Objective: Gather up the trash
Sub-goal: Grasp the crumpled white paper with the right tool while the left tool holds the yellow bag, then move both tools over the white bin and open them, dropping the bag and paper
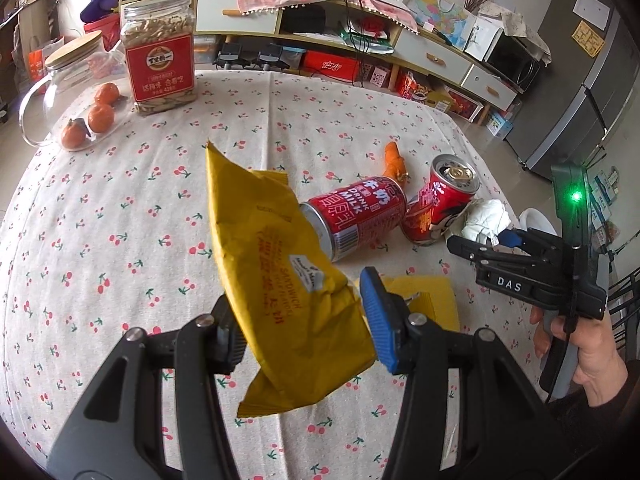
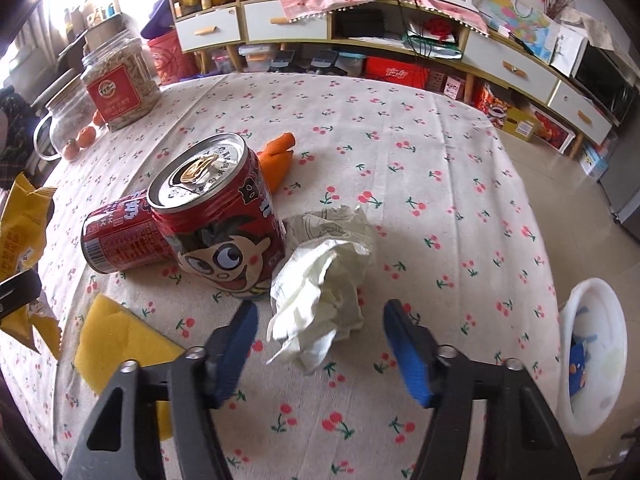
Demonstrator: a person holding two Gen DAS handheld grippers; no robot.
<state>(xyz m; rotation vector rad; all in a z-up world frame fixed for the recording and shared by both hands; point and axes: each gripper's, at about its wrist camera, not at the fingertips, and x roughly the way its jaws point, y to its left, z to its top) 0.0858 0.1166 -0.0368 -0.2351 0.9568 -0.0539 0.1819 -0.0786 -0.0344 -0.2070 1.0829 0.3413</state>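
Observation:
My left gripper point(image 1: 304, 320) is shut on a crumpled yellow snack wrapper point(image 1: 276, 264), held above the cherry-print table point(image 1: 100, 280). In the right wrist view my right gripper point(image 2: 320, 312) stands open around a crumpled white paper point(image 2: 320, 280); its blue pads point(image 2: 404, 344) sit either side without touching it. Just left of the paper stands an open red can point(image 2: 224, 220), tilted, with a second red can point(image 2: 120, 236) lying on its side behind it. Orange peel point(image 2: 276, 156) lies farther back. The left wrist view shows the right gripper point(image 1: 480, 238) at the paper point(image 1: 486, 216).
A yellow sponge-like square point(image 2: 116, 336) lies near the front left. A white bin point(image 2: 596, 352) with some items stands off the table's right edge. A seed jar point(image 1: 160, 52), a glass jar point(image 1: 72, 72) and tangerines point(image 1: 100, 118) sit at the far left.

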